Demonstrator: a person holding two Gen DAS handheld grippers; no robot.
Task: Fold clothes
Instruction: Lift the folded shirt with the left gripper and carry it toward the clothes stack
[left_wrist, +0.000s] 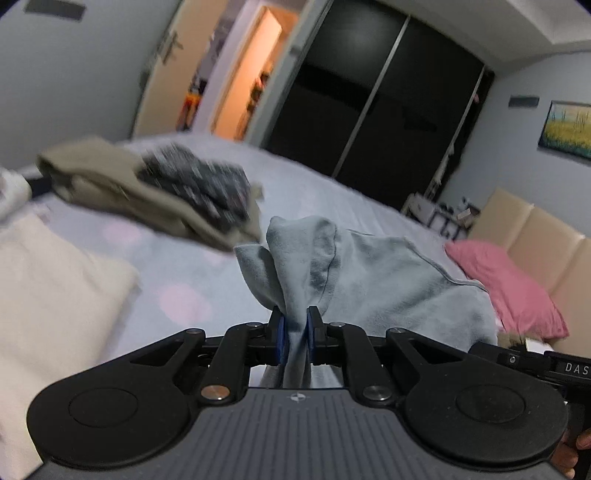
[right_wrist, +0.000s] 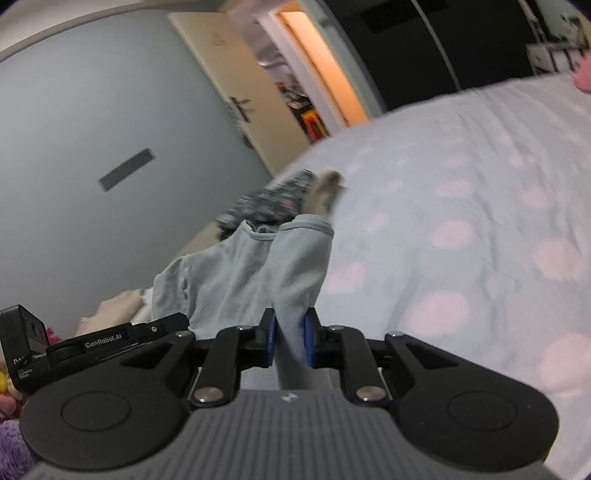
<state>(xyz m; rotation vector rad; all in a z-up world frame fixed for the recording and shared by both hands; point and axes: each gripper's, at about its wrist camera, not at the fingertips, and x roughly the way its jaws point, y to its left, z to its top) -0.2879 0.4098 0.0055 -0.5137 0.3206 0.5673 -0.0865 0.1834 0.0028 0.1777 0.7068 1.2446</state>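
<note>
Currently both grippers hold one pale blue garment (left_wrist: 388, 280) lifted above the bed (left_wrist: 317, 192); left gripper (left_wrist: 295, 332) jaws pinched narrow on a bunched fold; right gripper (right_wrist: 290, 336) jaws likewise clamped on cloth near a hemmed opening; probably holding two edges apart so the fabric hangs and spreads for a fold; beige garment (left_wrist: 110, 188) with dark patterned item (left_wrist: 199, 184) lies far left on bed; pink pillow (left_wrist: 509, 284) right.

The right gripper (right_wrist: 289, 339) has its jaws clamped on a pale blue garment (right_wrist: 255, 273) — above the dotted bedspread (right_wrist: 461, 206).
</note>
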